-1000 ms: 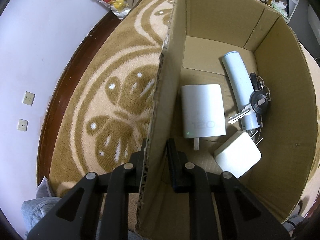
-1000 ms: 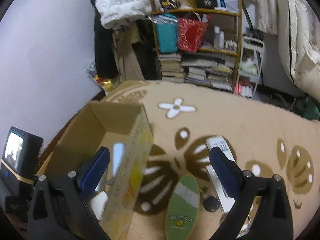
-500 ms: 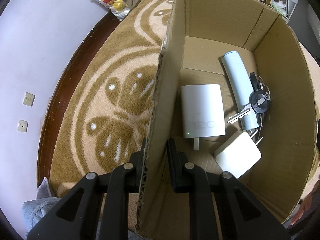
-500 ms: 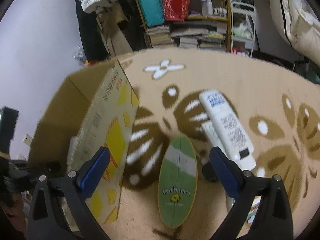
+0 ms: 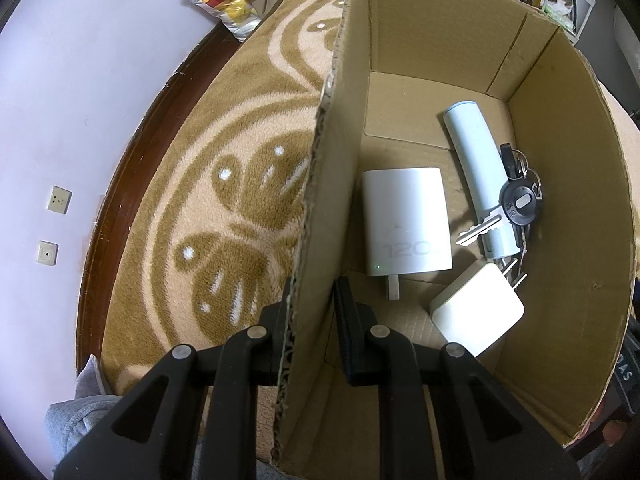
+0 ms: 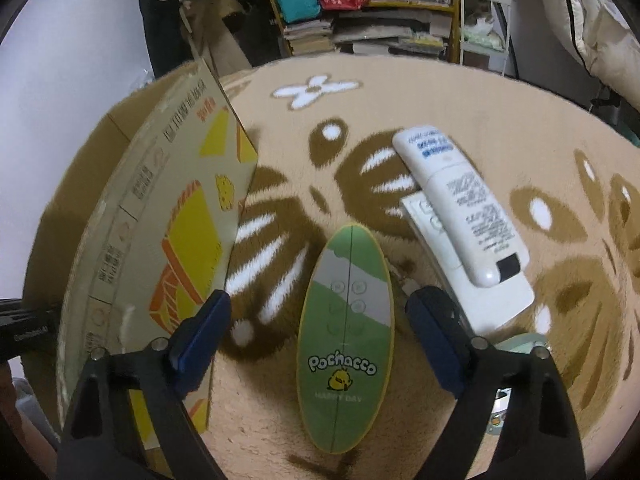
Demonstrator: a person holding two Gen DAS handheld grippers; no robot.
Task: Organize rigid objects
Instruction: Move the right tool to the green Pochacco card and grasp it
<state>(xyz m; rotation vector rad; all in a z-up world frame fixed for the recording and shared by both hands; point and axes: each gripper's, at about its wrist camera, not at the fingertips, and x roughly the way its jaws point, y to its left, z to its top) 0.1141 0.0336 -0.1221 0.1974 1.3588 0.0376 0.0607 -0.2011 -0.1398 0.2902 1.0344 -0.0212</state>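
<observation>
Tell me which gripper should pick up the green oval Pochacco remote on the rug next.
Right. The right gripper is open with the green remote lying between its fingers on the rug. The left gripper is shut on the cardboard box wall, steadying it.

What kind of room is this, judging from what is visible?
Most likely a lived-in bedroom or living room at home. A patterned carpet covers the floor, a shelf at the back holds stacked books and bags, and what looks like bedding hangs at the right.
</observation>
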